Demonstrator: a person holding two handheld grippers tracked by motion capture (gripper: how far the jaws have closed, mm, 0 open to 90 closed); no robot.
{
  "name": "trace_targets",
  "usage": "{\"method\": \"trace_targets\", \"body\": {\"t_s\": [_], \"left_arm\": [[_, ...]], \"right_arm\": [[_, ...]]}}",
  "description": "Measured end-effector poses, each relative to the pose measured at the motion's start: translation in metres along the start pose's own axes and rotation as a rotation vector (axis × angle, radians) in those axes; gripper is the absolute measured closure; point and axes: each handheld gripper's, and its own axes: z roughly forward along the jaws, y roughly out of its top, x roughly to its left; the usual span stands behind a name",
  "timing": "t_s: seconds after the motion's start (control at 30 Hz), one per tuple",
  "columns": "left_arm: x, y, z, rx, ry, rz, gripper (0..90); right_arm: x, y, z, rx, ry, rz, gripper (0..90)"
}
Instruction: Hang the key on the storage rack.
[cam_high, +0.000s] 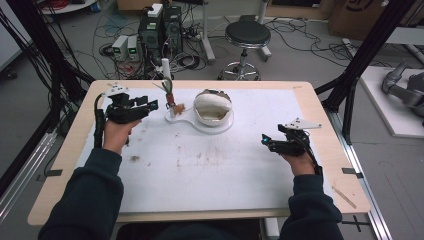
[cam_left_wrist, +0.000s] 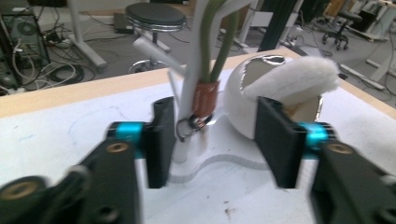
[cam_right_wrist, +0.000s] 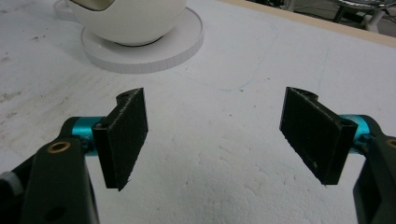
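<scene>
Behind my table the floor is a mess of cables, with a black round stool (cam_high: 247, 34) at the upper middle of the high view and computer boxes (cam_high: 161, 27) left of it. The table (cam_high: 70, 135) itself has a pale wood rim and a white foam sheet (cam_high: 210, 170) over most of it, smudged with brown crumbs.

The thing I am working at is a white stand (cam_left_wrist: 187, 116) with an upright post, standing on the far half of the sheet, a little left of centre in the high view. Green stems (cam_left_wrist: 212, 42) run up along the post, bound by a brown band (cam_left_wrist: 206, 98), with a small metal ring (cam_left_wrist: 189, 127) just below it. Its flat base joins a round disc that carries a white hollow ball-shaped shell (cam_high: 212, 106) with a fleecy lining, just to the right of the post.

My left gripper (cam_left_wrist: 212, 140) is held level right at the post, its jaws about half apart. The post and ring sit between them near the left-hand pad in the left gripper view; whether that pad touches the post I cannot tell, and the other pad is clear of it.

My right gripper (cam_right_wrist: 215, 135) rests low over bare foam at the right of the high view, well apart from the stand, jaws spread wide around nothing.
</scene>
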Motion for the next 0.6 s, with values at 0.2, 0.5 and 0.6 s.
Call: {"method": "trace_targets", "body": {"t_s": [0.2, 0.5, 0.6], "left_arm": [[0.007, -0.022, -0.011, 0.015, 0.049, 0.074, 22.1], [0.000, -0.053, -0.031, -0.063, 0.023, 0.112, 21.3], [-0.003, -0.061, -0.038, -0.085, 0.034, 0.125, 20.1]], "right_arm": [[0.000, 0.000, 0.001, 0.001, 0.000, -0.006, 23.6], [0.001, -0.001, 0.002, 0.000, 0.015, -0.012, 23.1], [0.001, -0.002, 0.002, -0.004, 0.020, -0.017, 21.8]]}}
